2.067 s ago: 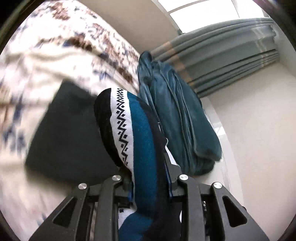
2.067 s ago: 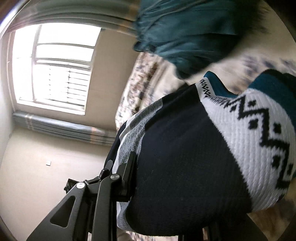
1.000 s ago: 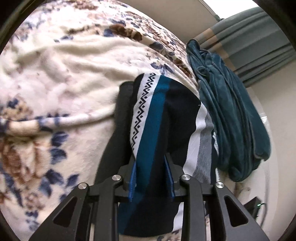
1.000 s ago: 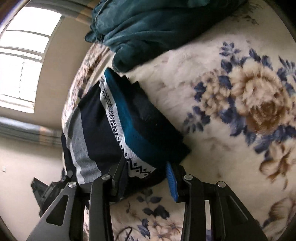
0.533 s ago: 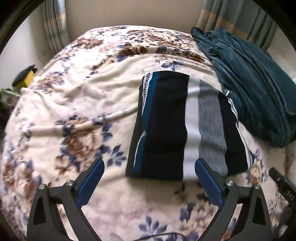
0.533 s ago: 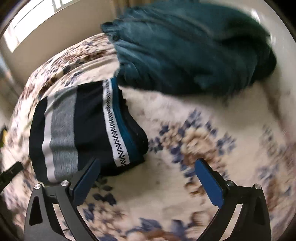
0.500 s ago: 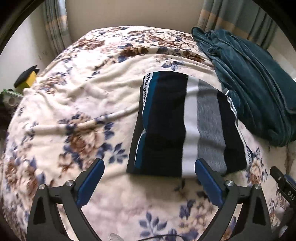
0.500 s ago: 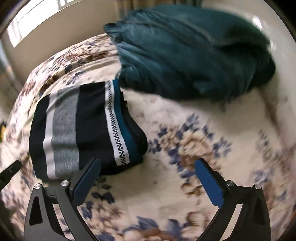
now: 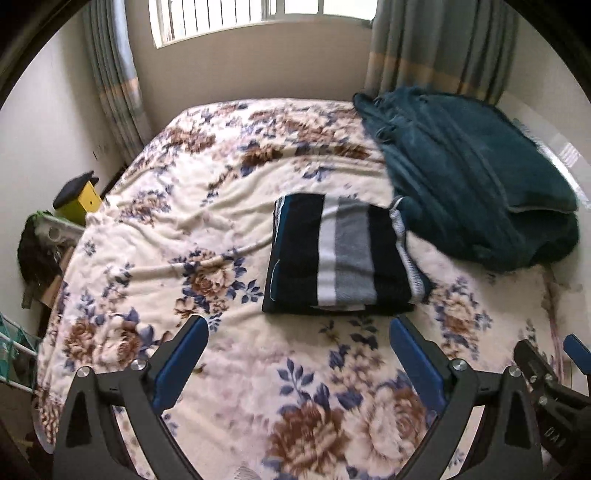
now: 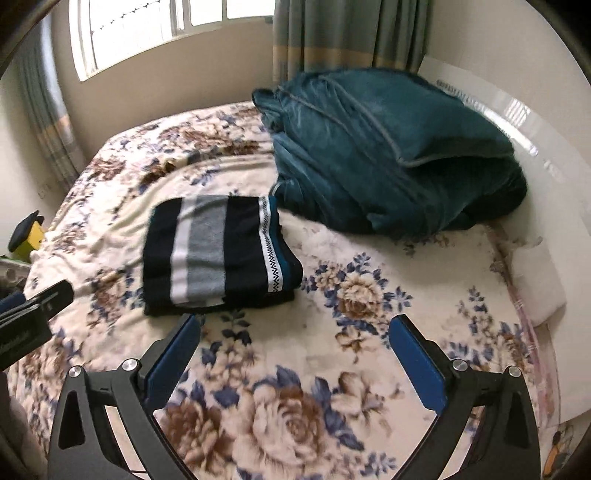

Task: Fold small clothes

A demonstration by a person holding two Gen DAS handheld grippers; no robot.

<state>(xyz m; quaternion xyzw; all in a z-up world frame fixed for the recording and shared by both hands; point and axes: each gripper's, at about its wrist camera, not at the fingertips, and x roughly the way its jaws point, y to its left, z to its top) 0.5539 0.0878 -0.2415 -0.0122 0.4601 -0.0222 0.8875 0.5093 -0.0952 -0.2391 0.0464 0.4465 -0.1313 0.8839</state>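
Folded sweater (image 9: 340,254) laid on the bed (image 9: 184,229).
Both jaws are spread wide and empty: left gripper (image 9: 297,330) and right gripper (image 10: 295,328) are held above the bedspread, short of the sweater; a teal blanket (image 10: 388,155) is bunched just beside it.

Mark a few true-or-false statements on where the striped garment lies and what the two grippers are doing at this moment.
1. The striped garment lies folded on the floral blanket. True.
2. The left gripper is clamped on the garment. False: its jaws stand wide apart with nothing between them.
3. The right gripper is open and empty. True.
4. The teal blanket lies on top of the striped garment. False: it lies beside it, toward the curtain; whether they touch is unclear.
5. A yellow object sits in the middle of the bed. False: it sits off the bed's edge.
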